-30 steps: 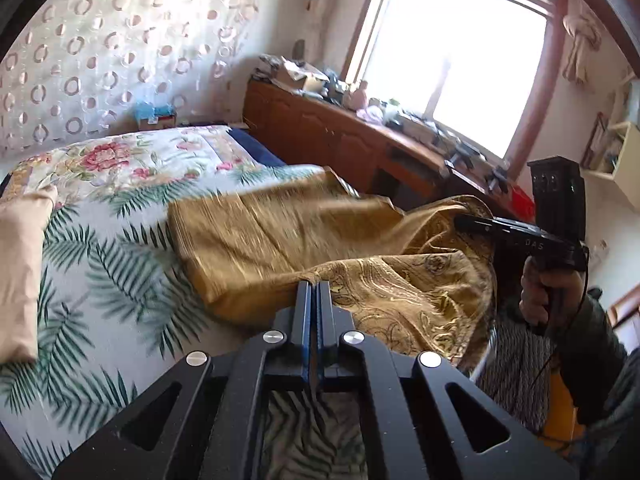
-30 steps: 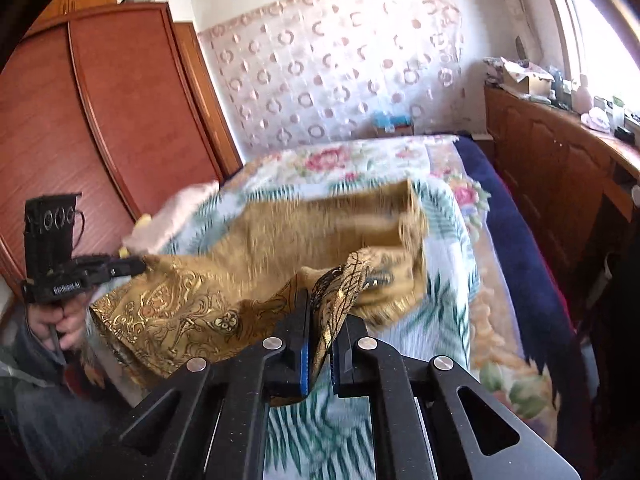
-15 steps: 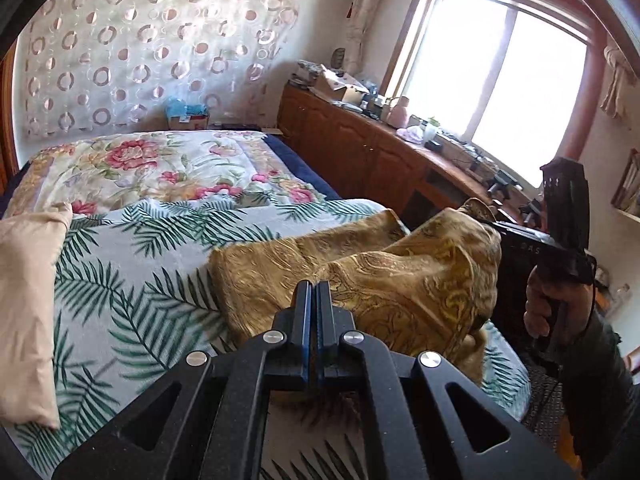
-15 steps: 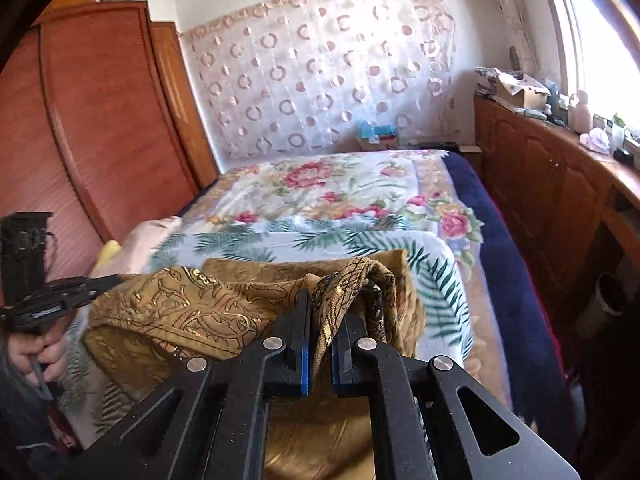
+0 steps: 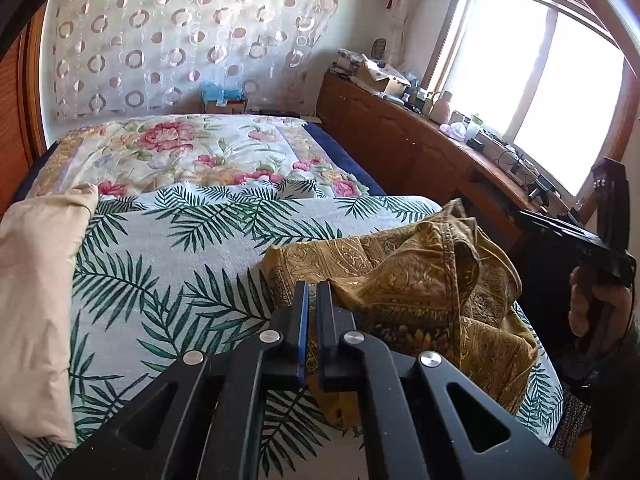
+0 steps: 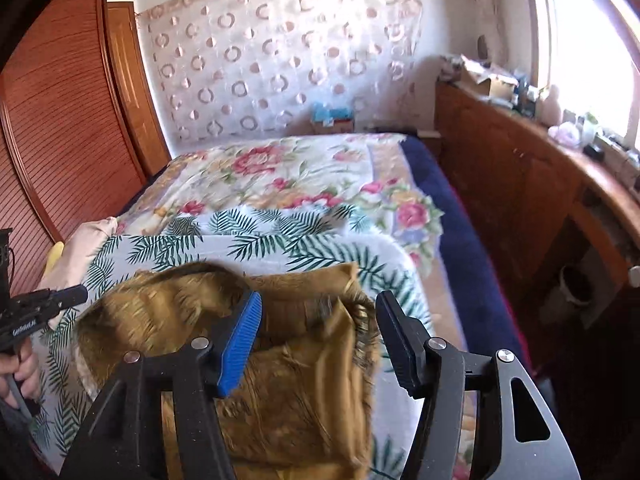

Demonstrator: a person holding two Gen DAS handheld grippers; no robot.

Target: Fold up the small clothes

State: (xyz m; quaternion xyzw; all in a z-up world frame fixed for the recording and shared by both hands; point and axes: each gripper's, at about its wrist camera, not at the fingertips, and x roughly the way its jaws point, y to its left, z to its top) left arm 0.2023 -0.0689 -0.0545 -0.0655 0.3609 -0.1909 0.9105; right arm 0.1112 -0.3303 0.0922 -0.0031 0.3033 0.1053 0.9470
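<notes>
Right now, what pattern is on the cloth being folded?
The cloth is golden-brown with an ornate paisley print, sharpest in the left wrist view.

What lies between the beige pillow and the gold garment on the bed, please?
In the left wrist view, only bare palm-leaf sheet separates the beige pillow from the gold garment.

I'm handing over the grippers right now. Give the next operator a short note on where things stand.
Right gripper: open, empty, hovering above the gold patterned garment.
Left gripper: nearly shut, a narrow gap showing; whether it pinches cloth cannot be told.
Garment: a loose, rumpled heap on the palm-print bedspread, near the bed's foot edge.
Done: a rough doubling-over at most.
Left: flatten it, square the edges, finish the fold.
</notes>
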